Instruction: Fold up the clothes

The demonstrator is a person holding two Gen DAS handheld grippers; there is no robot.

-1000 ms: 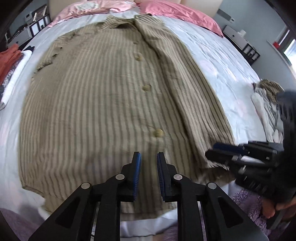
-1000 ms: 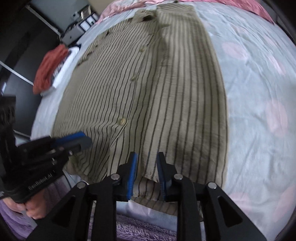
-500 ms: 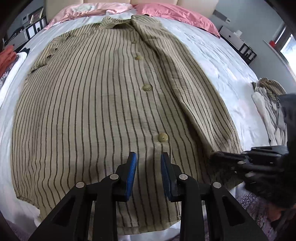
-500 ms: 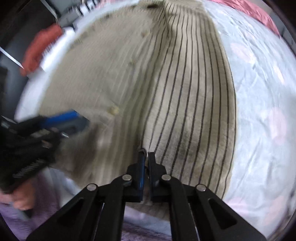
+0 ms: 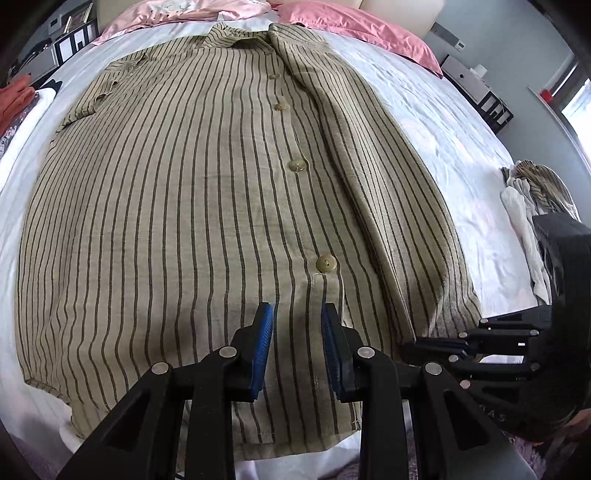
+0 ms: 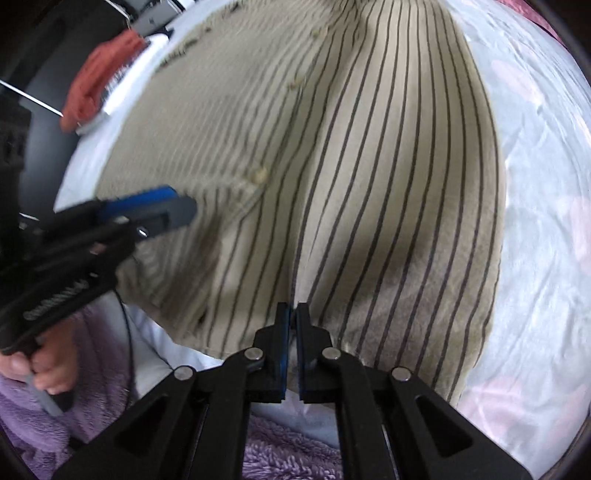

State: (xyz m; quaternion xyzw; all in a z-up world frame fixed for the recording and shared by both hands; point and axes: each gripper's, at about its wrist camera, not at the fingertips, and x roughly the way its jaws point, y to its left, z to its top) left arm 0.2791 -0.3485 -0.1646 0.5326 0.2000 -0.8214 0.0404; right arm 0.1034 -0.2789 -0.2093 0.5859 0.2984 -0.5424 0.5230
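A tan shirt (image 5: 184,203) with dark stripes lies buttoned and spread flat on the white bed (image 5: 443,129), collar at the far end. My left gripper (image 5: 297,314) is open just above the lower placket, below the last button (image 5: 325,263), its blue pads either side of the placket. In the right wrist view the same gripper (image 6: 173,206) shows at the left, a hand (image 6: 48,369) on its handle. My right gripper (image 6: 293,308) is shut on the shirt (image 6: 388,166) near the hem, and a ridge of cloth runs up from its tips. From the left wrist it (image 5: 417,343) appears at the shirt's right bottom corner.
Pink pillows (image 5: 351,26) lie at the head of the bed. A loose pile of clothes (image 5: 532,192) sits at the bed's right edge. Folded red and white clothes (image 6: 99,74) are stacked at the left edge. Purple fluffy cloth (image 6: 288,454) lies under the grippers, off the bed.
My right gripper's jaws have come together on the shirt's hem and sunk a little. The left gripper's jaws have spread slightly and it sits closer over the placket.
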